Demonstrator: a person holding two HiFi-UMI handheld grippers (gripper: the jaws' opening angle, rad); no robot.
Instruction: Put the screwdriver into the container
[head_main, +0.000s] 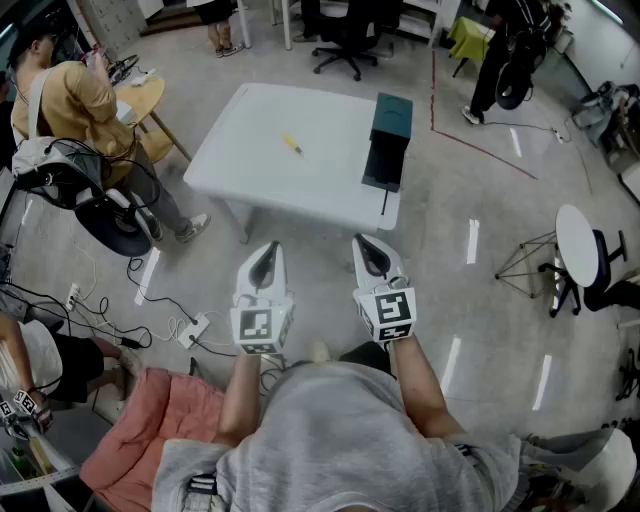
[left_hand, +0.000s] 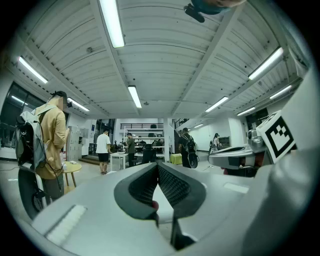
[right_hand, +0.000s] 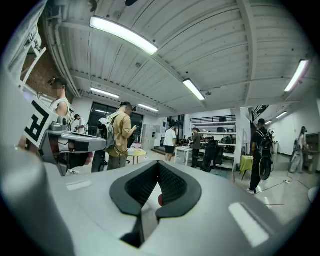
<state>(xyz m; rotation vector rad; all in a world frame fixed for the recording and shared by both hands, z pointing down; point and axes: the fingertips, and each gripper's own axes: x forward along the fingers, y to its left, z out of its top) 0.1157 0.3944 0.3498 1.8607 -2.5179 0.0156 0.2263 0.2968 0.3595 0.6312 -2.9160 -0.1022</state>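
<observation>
Screwdriver (head_main: 292, 145): yellow, lying flat near the middle of the white table (head_main: 250, 150), nothing touching it.
Container (head_main: 388, 140): dark teal box at the table's right edge, well apart from the screwdriver.
Left gripper (head_main: 268, 250): clenched on nothing, jaw tips touching, held short of the table's near edge.
Right gripper (head_main: 366, 243): same deal, jaws pressed together and empty, also off the table's near edge, beside the left one.

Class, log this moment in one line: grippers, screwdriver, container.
left gripper: shut, empty | right gripper: shut, empty | screwdriver: on table, untouched | container: on table's right side
</observation>
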